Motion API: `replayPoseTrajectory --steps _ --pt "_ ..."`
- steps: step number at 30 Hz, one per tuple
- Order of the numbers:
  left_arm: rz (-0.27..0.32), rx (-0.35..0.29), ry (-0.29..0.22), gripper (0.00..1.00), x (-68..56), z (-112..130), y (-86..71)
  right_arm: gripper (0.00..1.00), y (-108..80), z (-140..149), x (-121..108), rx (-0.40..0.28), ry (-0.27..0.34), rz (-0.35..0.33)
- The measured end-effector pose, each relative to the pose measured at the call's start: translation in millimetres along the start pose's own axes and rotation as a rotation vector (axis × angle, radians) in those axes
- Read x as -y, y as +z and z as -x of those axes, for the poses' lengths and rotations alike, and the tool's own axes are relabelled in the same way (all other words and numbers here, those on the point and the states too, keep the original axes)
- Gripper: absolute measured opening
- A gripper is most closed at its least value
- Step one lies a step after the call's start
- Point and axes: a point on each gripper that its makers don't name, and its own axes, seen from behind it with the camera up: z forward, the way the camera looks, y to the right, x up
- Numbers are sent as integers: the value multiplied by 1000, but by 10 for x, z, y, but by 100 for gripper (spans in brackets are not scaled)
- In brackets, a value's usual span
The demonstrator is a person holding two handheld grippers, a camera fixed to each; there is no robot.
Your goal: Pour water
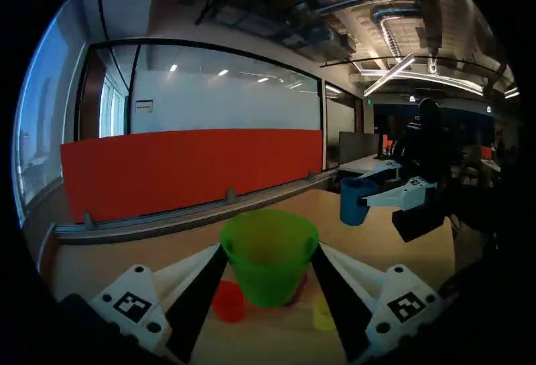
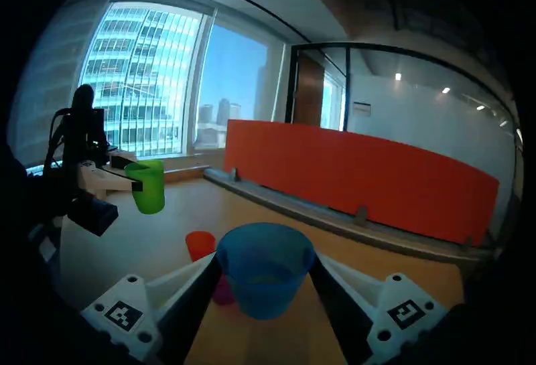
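Left gripper (image 1: 268, 250) tight on green cup (image 1: 269, 268), right gripper (image 2: 264, 259) on blue cup (image 2: 265, 281), perhaps part-filled.

We see a cup (image 1: 269, 264) in the left claw (image 1: 268, 250), raised over the worktop (image 1: 167, 258). Below it stand a small cup (image 1: 228, 301) at left and another small cup (image 1: 323, 313) at right. Ahead to the right, the right claw (image 1: 354, 191) holds a second cup (image 1: 352, 214). A partition (image 1: 194, 164) runs behind.

On table (image 1: 395, 244): red cup (image 1: 228, 301), yellow cup (image 1: 323, 313) (small, low). Right gripper (image 1: 362, 192) w/ blue cup (image 1: 350, 212) hangs above it; tabletop twd orange divider (image 1: 194, 167) open.
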Motion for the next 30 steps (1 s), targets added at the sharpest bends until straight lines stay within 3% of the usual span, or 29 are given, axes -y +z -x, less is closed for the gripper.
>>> replayPoseTrajectory --steps 15,21,30 --pt "13 -67 -12 86 -40 -172 -12 92 12 -144 20 -71 37 -5" --pt "16 -64 13 86 -68 -170 -14 91 24 -137 7 -76 43 -6" --pt "17 -64 9 86 -65 -182 -15 91 17 -170 9 -75 38 -9"
